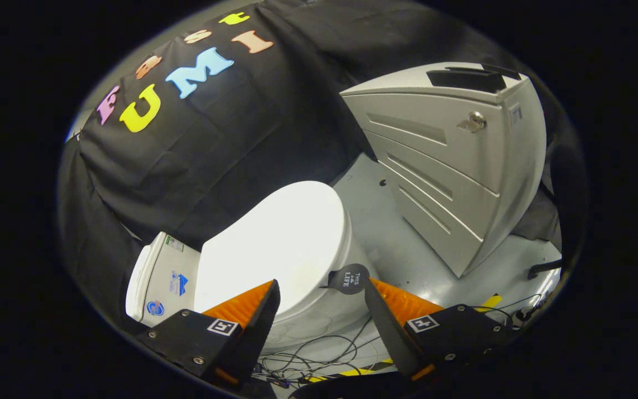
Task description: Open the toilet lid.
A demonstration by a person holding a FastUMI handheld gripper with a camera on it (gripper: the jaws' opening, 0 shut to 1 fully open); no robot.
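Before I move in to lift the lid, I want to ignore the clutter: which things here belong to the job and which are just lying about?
For the job:
- toilet lid, shut
- dark round tab at the lid's front edge, between the fingers
- gripper, open, holding nothing

Lying about:
- grey cabinet beyond the toilet
- toilet tank
- loose cables on the floor

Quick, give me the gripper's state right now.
Gripper: open, holding nothing; its fingers are spread on either side of the front of the closed toilet lid, not pressing it.
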